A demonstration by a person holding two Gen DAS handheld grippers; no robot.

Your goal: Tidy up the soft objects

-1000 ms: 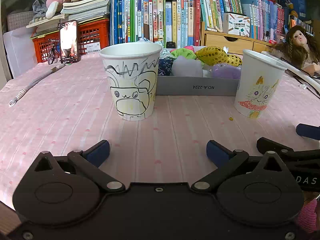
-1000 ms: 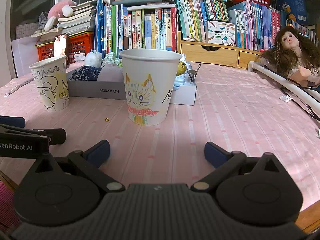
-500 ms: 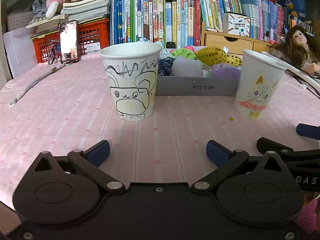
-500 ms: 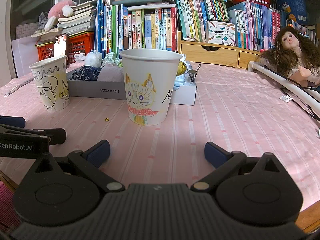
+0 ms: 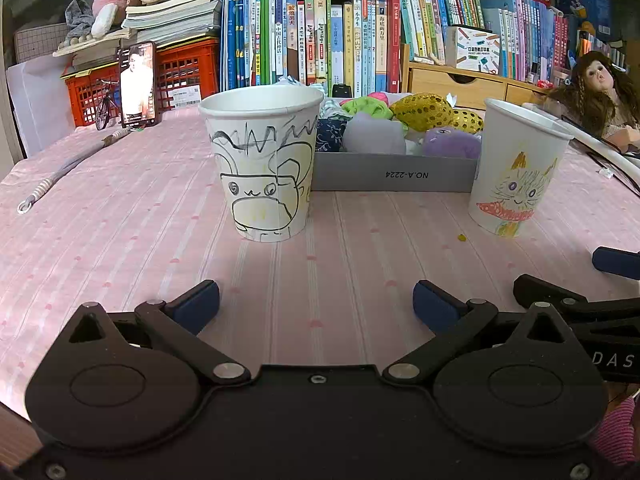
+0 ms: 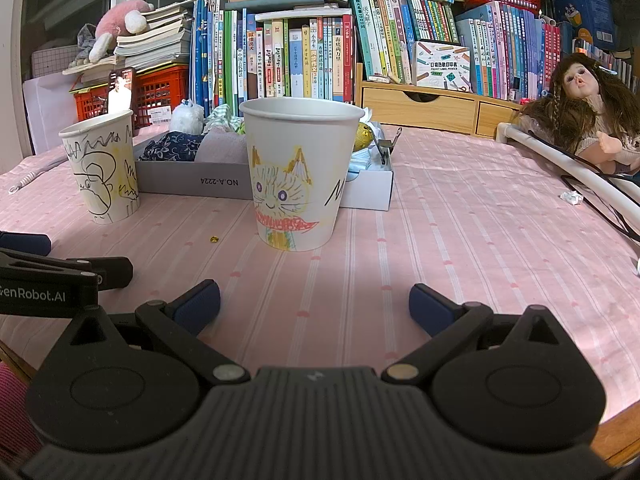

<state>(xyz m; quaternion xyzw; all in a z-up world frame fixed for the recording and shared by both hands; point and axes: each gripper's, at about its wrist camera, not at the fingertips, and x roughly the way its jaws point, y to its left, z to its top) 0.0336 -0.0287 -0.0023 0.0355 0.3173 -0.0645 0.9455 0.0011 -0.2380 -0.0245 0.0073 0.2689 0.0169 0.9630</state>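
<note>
- Low over the pink striped tablecloth (image 5: 120, 216), the left gripper (image 5: 316, 304) hovers with its blue-padded fingers (image 5: 196, 306) spread wide and nothing between them.
- Likewise the right gripper (image 6: 314, 304) hangs just above the cloth, jaws released and empty; its tips also show at the right edge of the left wrist view.
- Straight ahead of the left gripper stands a white paper cup with a black-outlined yellow creature drawn on it (image 5: 262, 164), upright on the cloth.
- Ahead of the right gripper stands a second white paper cup with a crayon cat face and red collar (image 6: 298, 172), also upright, well apart from the first cup.
- Behind both cups lies a shallow grey cardboard box printed "NO.A-2224" (image 5: 394, 176), holding the soft objects.
- Inside the box sit a dark blue floral cloth bundle (image 5: 330, 134), a pale lilac soft lump (image 5: 374, 136), a purple plush ball (image 5: 452, 142), a gold sequinned pouch (image 5: 424, 108) and a bright green fabric piece (image 5: 366, 106), packed close and touching.
- A small yellow speck (image 6: 215, 239) lies on the cloth between the two cups.
- At the far right a long-haired doll (image 6: 580, 120) leans by a white tube (image 6: 560, 160).
- Rows of upright books (image 6: 304, 56) and a red plastic crate (image 5: 184, 68) line the back edge.
- A lit phone (image 5: 137, 84) stands propped before the crate.
</note>
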